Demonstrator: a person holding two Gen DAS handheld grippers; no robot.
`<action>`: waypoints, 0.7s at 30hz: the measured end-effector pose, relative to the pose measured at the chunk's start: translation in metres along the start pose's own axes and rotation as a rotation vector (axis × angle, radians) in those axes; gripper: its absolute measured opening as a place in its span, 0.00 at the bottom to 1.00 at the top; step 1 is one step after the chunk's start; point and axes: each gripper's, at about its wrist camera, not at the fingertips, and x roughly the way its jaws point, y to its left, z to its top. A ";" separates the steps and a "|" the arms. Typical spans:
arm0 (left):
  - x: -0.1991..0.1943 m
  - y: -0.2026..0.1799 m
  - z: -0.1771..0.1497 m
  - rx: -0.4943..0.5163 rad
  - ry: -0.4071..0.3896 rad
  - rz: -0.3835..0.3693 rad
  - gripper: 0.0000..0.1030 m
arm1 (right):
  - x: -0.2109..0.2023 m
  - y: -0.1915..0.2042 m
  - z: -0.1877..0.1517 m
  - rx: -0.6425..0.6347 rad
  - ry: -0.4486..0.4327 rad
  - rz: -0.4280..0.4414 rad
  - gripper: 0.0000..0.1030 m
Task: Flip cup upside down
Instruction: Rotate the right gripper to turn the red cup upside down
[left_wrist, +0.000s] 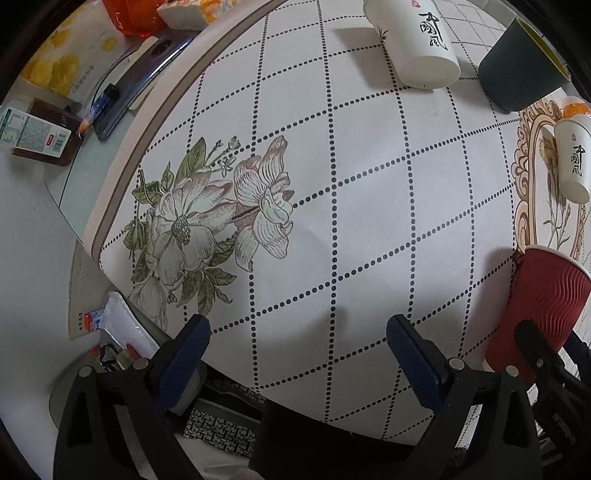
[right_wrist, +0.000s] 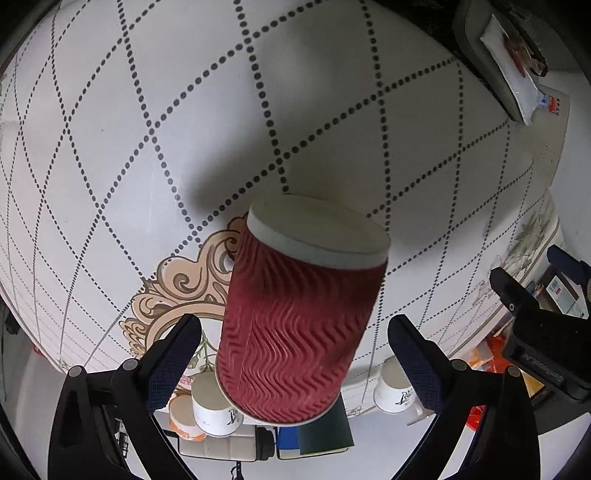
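**Red cup sitting between the spread fingers of the right tool**

In the right wrist view, the red cup (right_wrist: 299, 321) is filling the lower middle of the frame, its wavy ribbed wall facing the camera and its white flat end pointing toward the upper part of the picture. The right tool (right_wrist: 295, 350) is standing spread wide, one finger on each side of the cup with a visible gap on both sides, so it is not pinching anything. Whether the cup is resting on the desk (right_wrist: 110, 147) or hanging above it cannot be told. Its shadow is falling on the dotted diamond cloth above it.

In the left wrist view, the left tool (left_wrist: 297, 343) is also spread open, with only the cloth between its fingers. The same red cup (left_wrist: 543, 310) is showing at the lower right edge of that frame, with part of the other tool in front of it. A printed flower (left_wrist: 207, 225) is lying at centre left. At the top right, two white paper cups (left_wrist: 413, 40) (left_wrist: 572, 158) and a dark green cup (left_wrist: 524, 62) are standing on the desk (left_wrist: 369, 184).
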 end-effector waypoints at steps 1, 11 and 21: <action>0.001 0.001 0.000 0.002 0.002 0.001 0.95 | 0.003 0.000 -0.001 0.001 0.001 0.002 0.97; 0.000 -0.003 0.002 0.015 -0.009 0.011 0.95 | 0.010 -0.015 -0.005 0.105 0.002 0.002 0.76; -0.007 -0.016 0.007 0.042 -0.018 0.025 0.95 | 0.009 -0.056 -0.026 0.394 0.024 0.071 0.75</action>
